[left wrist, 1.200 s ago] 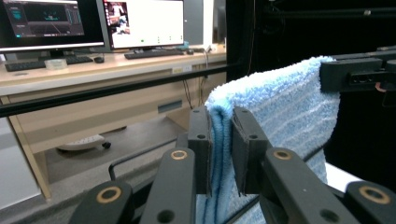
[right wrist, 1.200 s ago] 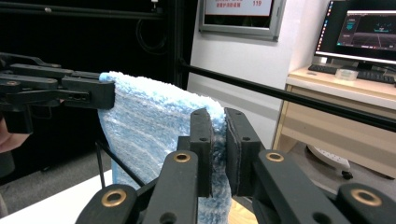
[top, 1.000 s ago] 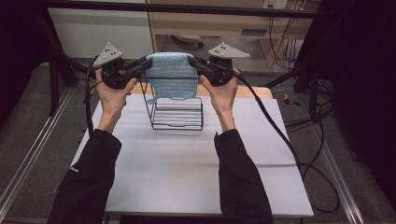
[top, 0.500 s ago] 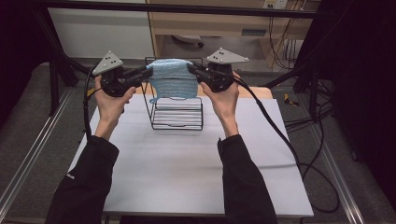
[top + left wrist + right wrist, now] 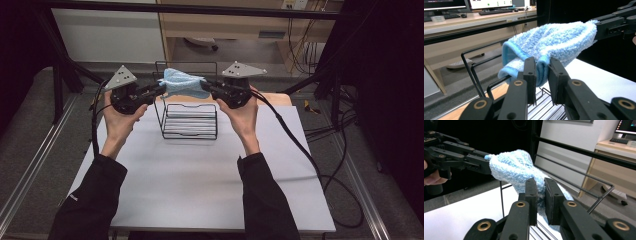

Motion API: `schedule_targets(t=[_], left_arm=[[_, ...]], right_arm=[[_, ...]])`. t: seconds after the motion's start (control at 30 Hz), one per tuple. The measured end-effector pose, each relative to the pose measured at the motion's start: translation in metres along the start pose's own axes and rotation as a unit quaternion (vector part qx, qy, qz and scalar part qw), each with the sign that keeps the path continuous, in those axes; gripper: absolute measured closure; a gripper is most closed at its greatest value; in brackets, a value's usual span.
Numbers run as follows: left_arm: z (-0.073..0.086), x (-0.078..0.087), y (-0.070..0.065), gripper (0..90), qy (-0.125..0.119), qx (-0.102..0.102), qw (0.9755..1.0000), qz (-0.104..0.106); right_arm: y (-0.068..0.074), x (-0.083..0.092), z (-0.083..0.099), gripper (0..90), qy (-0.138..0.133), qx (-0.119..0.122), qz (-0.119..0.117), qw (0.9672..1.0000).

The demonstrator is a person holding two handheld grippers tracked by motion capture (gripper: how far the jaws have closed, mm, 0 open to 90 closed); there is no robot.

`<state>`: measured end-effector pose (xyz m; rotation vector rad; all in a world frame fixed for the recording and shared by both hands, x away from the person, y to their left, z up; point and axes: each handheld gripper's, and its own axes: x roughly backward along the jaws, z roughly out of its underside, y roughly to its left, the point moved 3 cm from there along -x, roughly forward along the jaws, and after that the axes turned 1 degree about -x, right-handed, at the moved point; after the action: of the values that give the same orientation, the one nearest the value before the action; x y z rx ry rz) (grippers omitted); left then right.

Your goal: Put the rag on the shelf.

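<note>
In the high view, the left gripper (image 5: 161,90) sits at the left end of a fluffy light-blue terry cloth (image 5: 181,83), its jaws closed on that end. The left gripper view shows the grip more closely: the two black jaws pinch a folded, darker-blue hemmed edge of the cloth (image 5: 549,47) between them, and the rest of the fabric bunches up and away beyond the jaw tips, with one loose fold hanging to the left of them.

Below and beyond the jaws stands a black wire rack with a slatted base and a tall back frame (image 5: 190,121), on a white tabletop (image 5: 200,180). From above, the cloth hangs over the rack's back part, near the top bar of the frame; whether it touches that bar I cannot tell. The left gripper view shows the frame's bent wires (image 5: 472,66) just left of the jaws, which the high view cannot separate from the cloth.

At the right end, the right gripper (image 5: 204,87) has its jaws clamped on the cloth too. The right gripper view shows the fabric (image 5: 511,167) squeezed between its jaws and stretching ahead to the left gripper (image 5: 486,166), with the rack's frame (image 5: 599,200) to the right of the jaws.
</note>
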<state>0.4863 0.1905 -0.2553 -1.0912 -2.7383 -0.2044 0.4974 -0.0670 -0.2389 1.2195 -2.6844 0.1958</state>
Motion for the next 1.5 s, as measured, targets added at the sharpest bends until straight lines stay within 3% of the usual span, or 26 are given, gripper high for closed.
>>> schedule_targets(t=[0.27, 0.47, 0.63, 0.77, 0.9, 1.03, 1.17, 1.5], left_arm=[[-0.001, 0.005, 0.000, 73.7, -0.002, 0.007, 1.0000, 0.006], [-0.016, 0.017, 0.003, 68.6, -0.004, 0.007, 1.0000, 0.001], [-0.034, 0.025, 0.009, 69.0, -0.019, 0.024, 0.9995, -0.011], [-0.049, 0.022, 0.010, 72.3, -0.014, 0.025, 0.9995, -0.015], [-0.056, 0.008, 0.007, 78.3, 0.011, 0.021, 0.9997, -0.011], [-0.053, -0.007, 0.005, 84.0, 0.045, 0.025, 0.9987, 0.001], [-0.041, -0.012, 0.003, 89.5, 0.074, 0.019, 0.9971, 0.007], [-0.017, -0.012, 0.000, 89.7, 0.092, 0.006, 0.9957, 0.012]], right_arm=[[0.001, 0.000, 0.008, 82.0, 0.006, 0.001, -0.007, 1.0000], [0.003, 0.001, 0.009, 82.1, 0.011, 0.008, -0.008, 0.9999], [0.004, 0.000, 0.011, 82.1, 0.016, 0.015, -0.009, 0.9997], [0.004, 0.000, 0.011, 81.9, 0.019, 0.020, -0.010, 0.9996], [0.005, 0.000, 0.012, 81.5, 0.021, 0.026, -0.011, 0.9994], [0.005, 0.000, 0.013, 81.1, 0.023, 0.028, -0.012, 0.9993], [0.004, 0.000, 0.014, 80.3, 0.021, 0.021, -0.015, 0.9994], [0.005, -0.001, 0.018, 74.1, 0.028, 0.012, -0.023, 0.9993]])
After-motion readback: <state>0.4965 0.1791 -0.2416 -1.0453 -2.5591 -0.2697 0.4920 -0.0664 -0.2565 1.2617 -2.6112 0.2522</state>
